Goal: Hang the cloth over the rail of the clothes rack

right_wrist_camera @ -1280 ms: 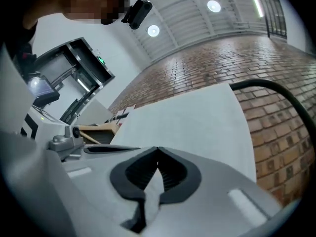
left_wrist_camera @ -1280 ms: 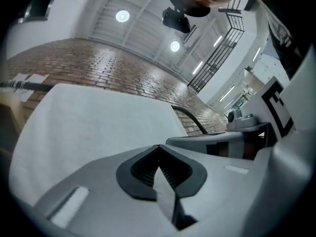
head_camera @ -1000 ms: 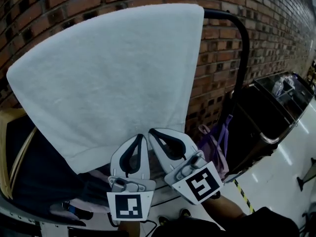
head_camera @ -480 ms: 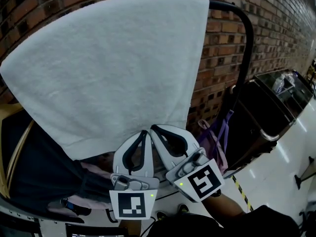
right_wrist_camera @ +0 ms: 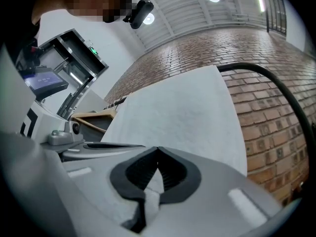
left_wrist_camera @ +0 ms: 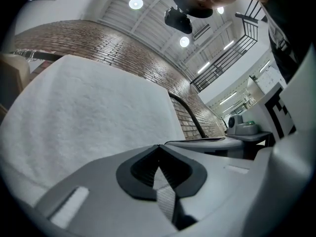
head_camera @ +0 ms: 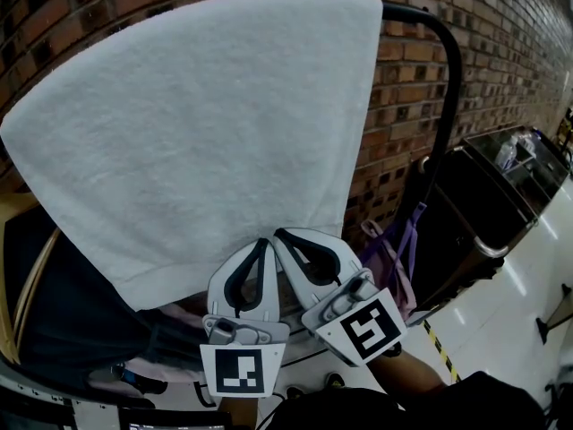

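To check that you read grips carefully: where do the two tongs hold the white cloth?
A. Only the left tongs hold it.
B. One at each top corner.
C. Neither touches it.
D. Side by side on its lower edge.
D: the head view shows the left tongs and the right tongs side by side at the lower edge of the white cloth, each shut on it.

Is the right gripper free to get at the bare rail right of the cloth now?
Probably not yet: the right gripper is shut on the cloth hem. Nothing else blocks the rail.
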### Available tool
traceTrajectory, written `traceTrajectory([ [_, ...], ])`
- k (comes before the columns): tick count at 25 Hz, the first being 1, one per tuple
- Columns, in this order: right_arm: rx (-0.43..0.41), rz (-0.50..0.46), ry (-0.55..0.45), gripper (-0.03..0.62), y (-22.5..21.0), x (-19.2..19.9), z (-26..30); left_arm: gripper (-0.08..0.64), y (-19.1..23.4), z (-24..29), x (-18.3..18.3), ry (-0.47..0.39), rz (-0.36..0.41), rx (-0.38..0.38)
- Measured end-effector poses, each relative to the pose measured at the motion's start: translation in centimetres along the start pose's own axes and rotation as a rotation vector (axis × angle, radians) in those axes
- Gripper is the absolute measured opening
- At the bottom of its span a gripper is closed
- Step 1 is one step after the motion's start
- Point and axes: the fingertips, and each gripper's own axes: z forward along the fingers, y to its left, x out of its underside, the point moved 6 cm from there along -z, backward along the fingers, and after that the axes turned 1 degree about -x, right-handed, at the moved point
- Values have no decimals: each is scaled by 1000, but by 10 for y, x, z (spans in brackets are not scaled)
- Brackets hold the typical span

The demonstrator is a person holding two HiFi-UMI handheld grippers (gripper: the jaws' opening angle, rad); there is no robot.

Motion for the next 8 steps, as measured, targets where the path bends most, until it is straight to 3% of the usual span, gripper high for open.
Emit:
traceTrajectory([
  [8, 3, 3, 1, 3, -6, 4, 5, 8, 2, 8, 4, -15, 4, 3],
])
